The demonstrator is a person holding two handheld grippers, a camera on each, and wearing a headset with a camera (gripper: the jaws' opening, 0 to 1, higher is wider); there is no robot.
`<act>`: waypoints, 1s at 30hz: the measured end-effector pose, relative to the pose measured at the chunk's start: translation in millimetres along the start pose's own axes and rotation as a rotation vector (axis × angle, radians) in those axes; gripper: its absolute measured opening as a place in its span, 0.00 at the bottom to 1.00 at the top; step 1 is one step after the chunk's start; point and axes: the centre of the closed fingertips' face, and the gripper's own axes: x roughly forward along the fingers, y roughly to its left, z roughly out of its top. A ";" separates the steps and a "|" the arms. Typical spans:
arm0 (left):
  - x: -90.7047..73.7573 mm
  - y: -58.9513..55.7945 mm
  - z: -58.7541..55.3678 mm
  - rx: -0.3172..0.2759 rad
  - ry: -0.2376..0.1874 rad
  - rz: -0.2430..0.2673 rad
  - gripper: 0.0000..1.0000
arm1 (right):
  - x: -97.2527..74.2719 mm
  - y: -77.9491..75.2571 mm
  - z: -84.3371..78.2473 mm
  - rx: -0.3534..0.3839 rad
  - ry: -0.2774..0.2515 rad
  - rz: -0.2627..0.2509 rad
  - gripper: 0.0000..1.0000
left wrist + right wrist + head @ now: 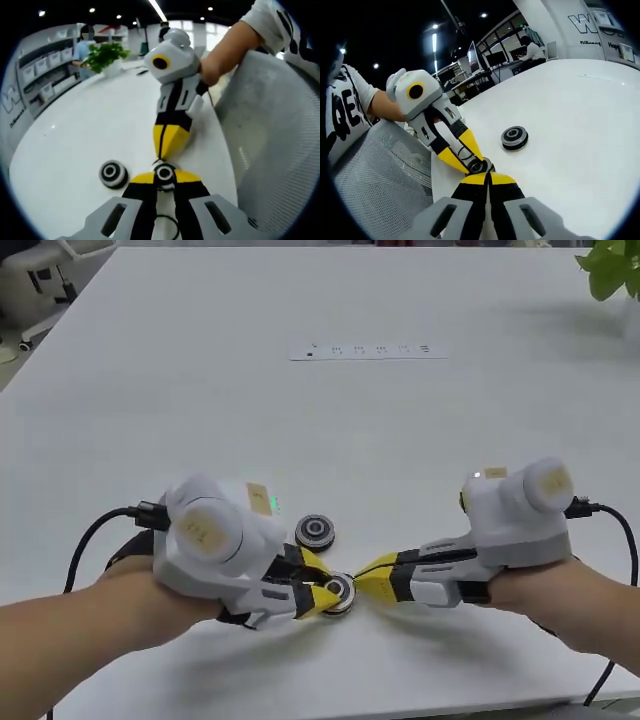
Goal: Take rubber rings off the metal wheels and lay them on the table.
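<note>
At table [420,430] edge — left gripper [322,595] clamps wheel [340,589] | right gripper [366,585] pinches its rim | spare wheel [315,531] beside

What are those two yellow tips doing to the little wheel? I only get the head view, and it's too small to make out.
Observer: The left gripper has its fingers clamped on the wheel, one each side.
Operator: And the other one?
Observer: The right gripper has its fingers shut to one point at the wheel's rim.
Operator: Anyone else around?
Observer: Yes, a person sits far off in the background.
</note>
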 end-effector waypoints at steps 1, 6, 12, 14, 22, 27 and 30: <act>0.0 0.1 0.0 0.000 0.000 0.000 0.12 | 0.0 0.7 0.4 0.002 -0.002 0.001 0.00; 0.3 0.2 0.0 0.000 0.002 0.002 0.11 | 0.9 5.0 2.3 0.007 -0.003 0.005 0.00; 0.5 0.0 0.2 0.009 0.013 0.005 0.11 | 0.3 7.7 3.3 0.018 -0.005 0.015 0.00; 0.5 0.2 0.1 0.008 0.014 0.006 0.11 | 0.2 8.3 3.5 0.018 -0.004 0.017 0.00; 0.3 0.0 0.1 0.005 0.015 0.006 0.11 | -0.1 11.0 3.7 0.022 -0.006 0.026 0.00; 0.0 -0.2 -0.1 0.007 0.016 0.007 0.11 | 0.0 12.4 3.7 0.025 -0.007 0.032 0.00; -0.2 -0.4 -0.2 0.006 0.016 0.007 0.10 | 0.1 12.9 3.9 0.025 -0.008 0.035 0.00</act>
